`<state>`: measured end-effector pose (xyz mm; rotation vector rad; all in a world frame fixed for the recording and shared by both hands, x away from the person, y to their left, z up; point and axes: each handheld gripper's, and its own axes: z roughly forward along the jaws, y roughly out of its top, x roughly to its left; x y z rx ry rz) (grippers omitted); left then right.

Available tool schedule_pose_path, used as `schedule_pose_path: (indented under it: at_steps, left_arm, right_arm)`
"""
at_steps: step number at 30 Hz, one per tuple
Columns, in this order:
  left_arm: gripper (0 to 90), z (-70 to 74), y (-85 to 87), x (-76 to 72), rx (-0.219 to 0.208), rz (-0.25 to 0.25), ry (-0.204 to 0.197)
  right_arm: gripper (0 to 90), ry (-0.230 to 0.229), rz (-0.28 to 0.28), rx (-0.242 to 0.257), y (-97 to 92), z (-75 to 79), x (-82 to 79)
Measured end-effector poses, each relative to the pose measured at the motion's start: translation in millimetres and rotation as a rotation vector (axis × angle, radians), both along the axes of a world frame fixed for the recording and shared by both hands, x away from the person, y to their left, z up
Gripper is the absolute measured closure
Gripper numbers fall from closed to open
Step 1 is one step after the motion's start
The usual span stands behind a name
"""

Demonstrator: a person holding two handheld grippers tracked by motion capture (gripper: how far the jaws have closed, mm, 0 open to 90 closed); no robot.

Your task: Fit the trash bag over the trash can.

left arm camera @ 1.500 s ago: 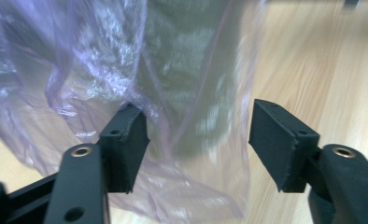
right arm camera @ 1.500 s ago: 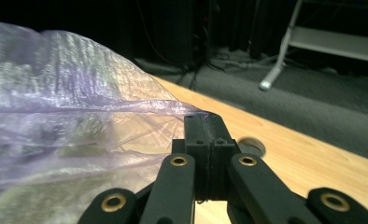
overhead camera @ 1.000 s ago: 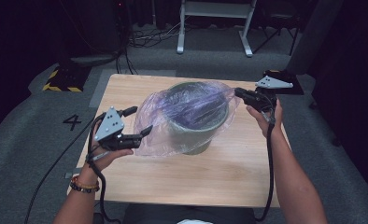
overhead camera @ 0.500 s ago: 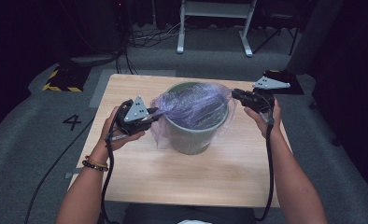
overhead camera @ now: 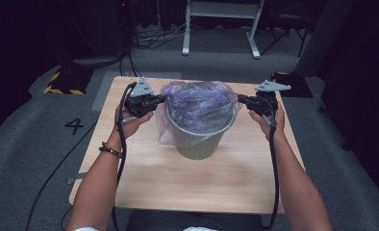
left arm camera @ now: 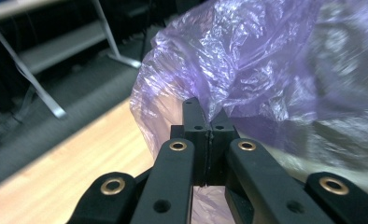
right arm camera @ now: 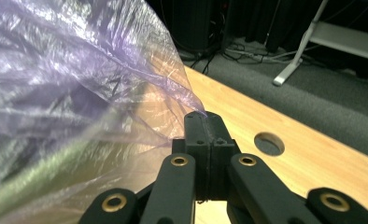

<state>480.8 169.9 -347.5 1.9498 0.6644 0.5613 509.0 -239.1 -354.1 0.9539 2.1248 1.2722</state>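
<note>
Stretching bag (overhead camera: 197,103) over bin (overhead camera: 197,142); left gripper (overhead camera: 159,99) just clamped its edge; right gripper (overhead camera: 241,99) pinching opposite edge; next: pull rim down evenly

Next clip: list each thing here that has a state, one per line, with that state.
Left gripper: jaws have just been closing, now shut on the bag's edge.
Right gripper: shut on the bag's opposite edge.
Bag: purple, see-through, crumpled, sitting in the bucket with its edges pulled out over the rim on both sides.
Bucket: green, upright on the table.
Table: wooden, with a round hole in its top.
</note>
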Motion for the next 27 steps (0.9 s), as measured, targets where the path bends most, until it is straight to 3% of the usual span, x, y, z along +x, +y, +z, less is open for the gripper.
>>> schedule_pose_path:
  at_steps: [4,7,14,21,22,23,25,27]
  left_arm:
    - [89.7,-16.3,0.4,14.5,-0.054,-0.003,0.086]
    - [89.7,-27.2,-3.3,19.8,-0.041,-0.012,0.127]
    - [89.8,-37.0,-9.8,16.7,-0.065,-0.041,0.150]
    - [88.7,-41.7,-11.4,3.6,-0.057,-0.072,0.166]
    - [80.3,-42.1,-11.7,0.3,-0.048,-0.031,0.152]
    - [66.2,-41.7,-10.0,-3.2,-0.052,0.004,0.145]
    - [54.2,-39.7,-1.8,-11.2,-0.099,0.002,0.135]
    - [38.9,-33.4,4.9,-23.5,-0.106,0.008,0.105]
  right_arm:
    - [90.0,0.034,0.012,0.000,-1.1,-11.2,2.1]
    - [90.0,0.048,0.030,0.004,-0.1,-18.0,1.5]
    - [90.0,0.067,0.090,0.012,6.4,-31.0,-6.5]
    - [90.0,0.074,0.127,0.055,1.4,-37.4,-21.8]
    - [90.0,0.072,0.125,0.056,0.2,-38.0,-24.0]
    - [90.0,0.069,0.122,0.051,-1.0,-38.3,-26.2]
    - [90.0,0.068,0.118,0.048,-3.8,-38.5,-30.0]
    - [90.0,0.060,0.106,0.045,-8.0,-37.8,-33.4]
